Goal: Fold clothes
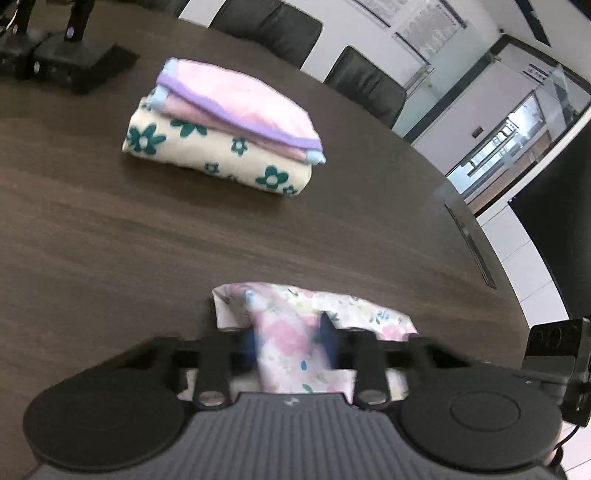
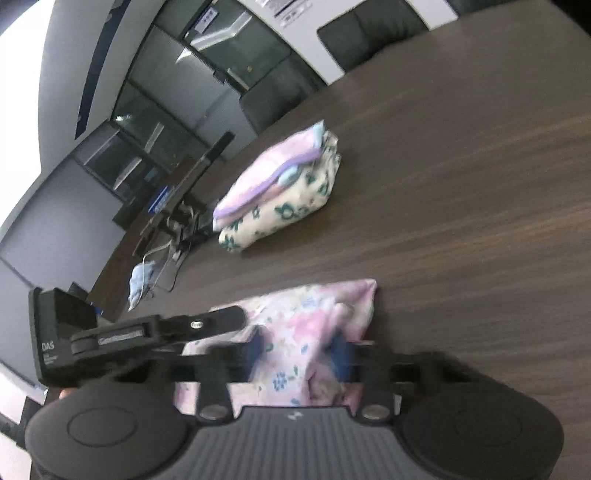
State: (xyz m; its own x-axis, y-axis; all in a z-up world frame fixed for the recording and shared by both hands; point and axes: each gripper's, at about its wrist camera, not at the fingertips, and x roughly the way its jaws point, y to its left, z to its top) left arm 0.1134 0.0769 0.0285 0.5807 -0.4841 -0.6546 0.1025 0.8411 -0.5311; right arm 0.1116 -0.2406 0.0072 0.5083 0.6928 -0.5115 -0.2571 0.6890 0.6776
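Note:
A small pink floral garment (image 1: 369, 314) lies bunched on the dark wooden table (image 1: 110, 240), right at both grippers. My left gripper (image 1: 288, 339) is shut on a gathered fold of it, the cloth pinched between the blue pads. In the right wrist view the same garment (image 2: 314, 306) is pinched by my right gripper (image 2: 299, 347), also shut on the cloth. One of the left gripper's fingers (image 2: 221, 317) reaches onto the garment from the left. Farther off sits a stack of folded clothes (image 1: 221, 129), pink and purple on top of cream with green flowers.
Black office chairs (image 1: 273, 26) line the table's far edge. A black stand base (image 1: 66, 59) with cables sits at the far left. A blue cloth (image 2: 142, 277) lies beside that equipment. The curved table edge (image 1: 491, 236) runs along the right.

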